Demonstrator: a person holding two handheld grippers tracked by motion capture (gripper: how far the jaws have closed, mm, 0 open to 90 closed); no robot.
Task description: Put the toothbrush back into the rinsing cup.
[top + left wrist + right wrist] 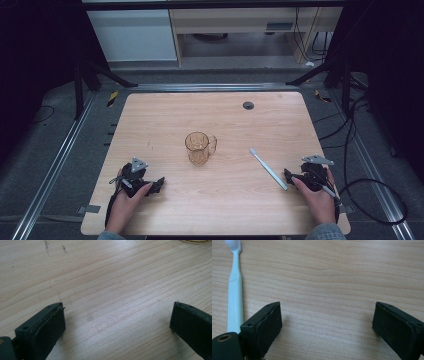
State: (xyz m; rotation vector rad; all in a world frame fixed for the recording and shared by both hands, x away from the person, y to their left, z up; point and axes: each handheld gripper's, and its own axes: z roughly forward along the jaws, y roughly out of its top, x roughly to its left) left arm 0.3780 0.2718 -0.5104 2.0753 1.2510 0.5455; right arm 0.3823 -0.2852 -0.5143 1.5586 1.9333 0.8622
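A transparent amber plastic mug with a side handle [200, 147] stands upright near the middle of the pale wooden counter [165, 115], and a slim white-and-pale-blue plastic toothbrush [268, 168] lies flat to the right of the mug, well apart from it, bristle head pointing toward the mug's far side and handle end toward the person. The right tool [296, 178] rests on the counter just beside that handle end with its jaws spread wide and nothing between them; in the right gripper view the toothbrush [235, 293] lies outside the left jaw, alongside it rather than in the gap. The left tool [150, 186] sits on the counter on the near left side of the mug, also released, its jaws wide over bare wood in the left gripper view [117, 322], with the mug's rim just showing at the top edge. The step in hand looks like picking up the toothbrush, probably to stand it in the mug. To do that well, the right tool should shift sideways until the handle runs across the gap between the jaws, then close on the ribbed grip section rather than the thin neck, low enough that the pads catch the flat-lying handle without scraping the wood. The left tool could steady the mug by its wall, since a light mug may tip.
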